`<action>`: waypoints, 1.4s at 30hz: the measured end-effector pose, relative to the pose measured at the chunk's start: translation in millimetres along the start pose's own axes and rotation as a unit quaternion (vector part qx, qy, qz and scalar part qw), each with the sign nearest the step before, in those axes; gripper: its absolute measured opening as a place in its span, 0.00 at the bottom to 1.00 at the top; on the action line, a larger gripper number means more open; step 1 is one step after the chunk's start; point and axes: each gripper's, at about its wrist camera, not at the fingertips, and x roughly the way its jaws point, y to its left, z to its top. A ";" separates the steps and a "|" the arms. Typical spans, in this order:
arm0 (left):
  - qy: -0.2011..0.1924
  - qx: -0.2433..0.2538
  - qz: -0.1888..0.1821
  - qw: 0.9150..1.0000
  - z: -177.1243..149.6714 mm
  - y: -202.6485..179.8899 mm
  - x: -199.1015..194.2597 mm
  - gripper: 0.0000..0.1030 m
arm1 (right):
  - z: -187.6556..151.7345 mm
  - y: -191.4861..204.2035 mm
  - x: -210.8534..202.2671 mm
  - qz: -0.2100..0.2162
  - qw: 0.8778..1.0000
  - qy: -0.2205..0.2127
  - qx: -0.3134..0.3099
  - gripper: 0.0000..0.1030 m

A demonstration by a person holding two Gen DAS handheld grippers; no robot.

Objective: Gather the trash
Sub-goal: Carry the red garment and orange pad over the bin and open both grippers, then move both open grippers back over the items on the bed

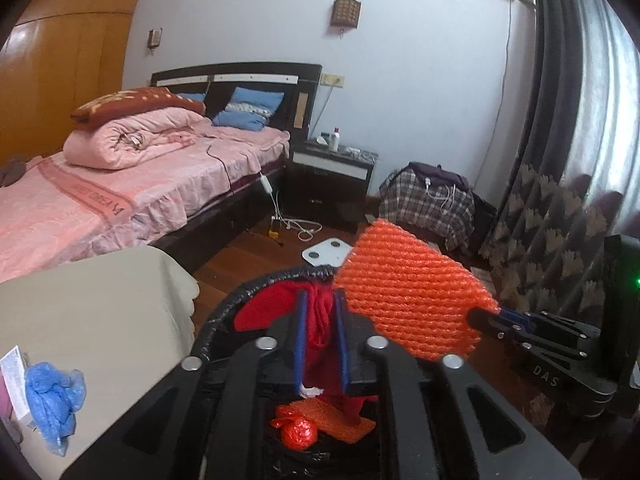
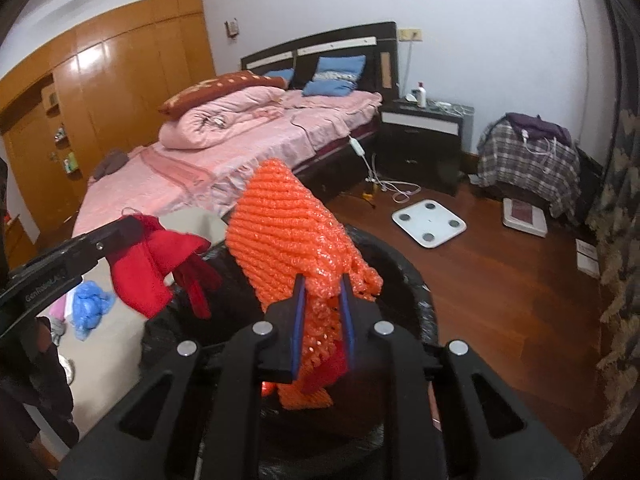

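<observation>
A: Our jaws first. The left gripper (image 1: 322, 316) has its blue pads either side of a red cloth bag (image 2: 152, 264), which hangs bunched between them; whether they press it we cannot tell.

B: The right gripper (image 2: 322, 304) is clamped on the orange foam net (image 2: 288, 232), which stands up above its pads.

A: We hold both over the black-lined trash bin (image 2: 404, 264). Inside it we see another orange net piece (image 1: 340, 420) and a crumpled red foil ball (image 1: 298, 434).

B: To our left, a blue plastic wad (image 1: 54, 400) lies on the beige counter (image 1: 100, 312), beside a white paper slip (image 1: 14, 380).

A: Beyond the bin we see the wooden floor with a white scale (image 2: 429, 223), and the pink bed (image 2: 224, 152).
</observation>
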 end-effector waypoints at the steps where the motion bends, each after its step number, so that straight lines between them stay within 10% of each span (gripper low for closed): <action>1: 0.005 -0.001 -0.002 1.000 -1.8 0.1 2.4 0.27 | -1.6 -2.3 1.3 -0.003 1.000 0.003 0.001 0.23; 14: -0.003 -0.026 0.052 0.998 -12.9 35.8 -22.9 0.67 | -5.7 5.3 -7.7 -0.016 1.000 -0.013 -0.001 0.90; 23: -0.024 -0.041 0.128 0.991 -33.1 80.8 -80.0 0.88 | 3.9 54.7 -13.1 0.041 0.999 -0.026 -0.021 0.94; 42: -0.016 -0.108 0.316 0.943 -110.9 204.4 -173.4 0.89 | -11.0 209.8 27.0 0.151 0.984 -0.007 -0.093 0.94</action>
